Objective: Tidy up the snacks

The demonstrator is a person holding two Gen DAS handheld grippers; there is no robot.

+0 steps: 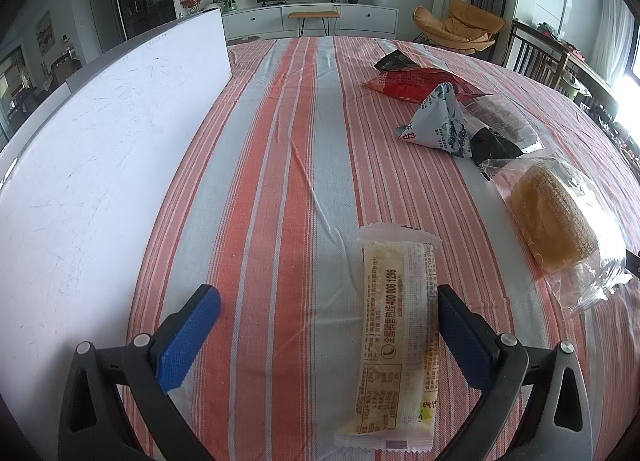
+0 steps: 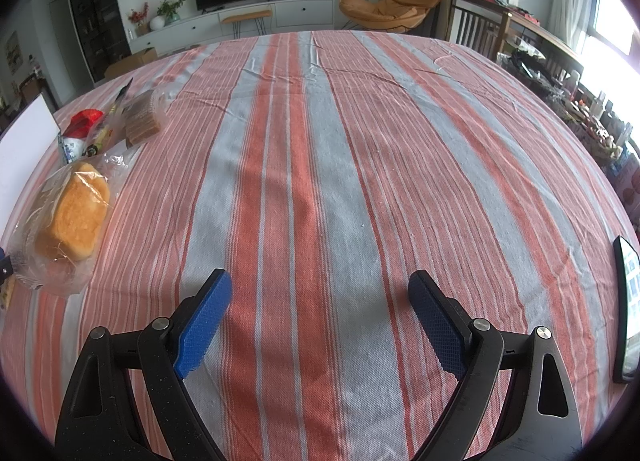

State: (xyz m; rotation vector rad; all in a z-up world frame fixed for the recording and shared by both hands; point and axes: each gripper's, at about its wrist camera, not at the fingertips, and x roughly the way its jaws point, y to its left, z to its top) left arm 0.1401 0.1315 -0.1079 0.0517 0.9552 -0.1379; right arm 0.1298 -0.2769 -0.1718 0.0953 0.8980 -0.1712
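Observation:
A long pale snack bar in a clear wrapper (image 1: 394,337) lies on the striped tablecloth, between the blue pads of my left gripper (image 1: 328,297), close against the right pad. That gripper stands open. Further right lies a bagged bread loaf (image 1: 554,217), behind it a blue-and-white triangular packet (image 1: 438,121), a red packet (image 1: 416,83) and a clear bag of brown wafers (image 1: 504,117). In the right wrist view my right gripper (image 2: 320,285) is open over bare cloth, with the bread loaf (image 2: 74,217) and the other snacks (image 2: 120,117) far to its left.
A white box wall (image 1: 100,149) runs along the left side of the table. A dark phone or tablet (image 2: 626,301) lies at the right table edge. The striped tablecloth (image 2: 340,141) stretches wide ahead of the right gripper. Chairs and a cluttered sideboard stand beyond the table.

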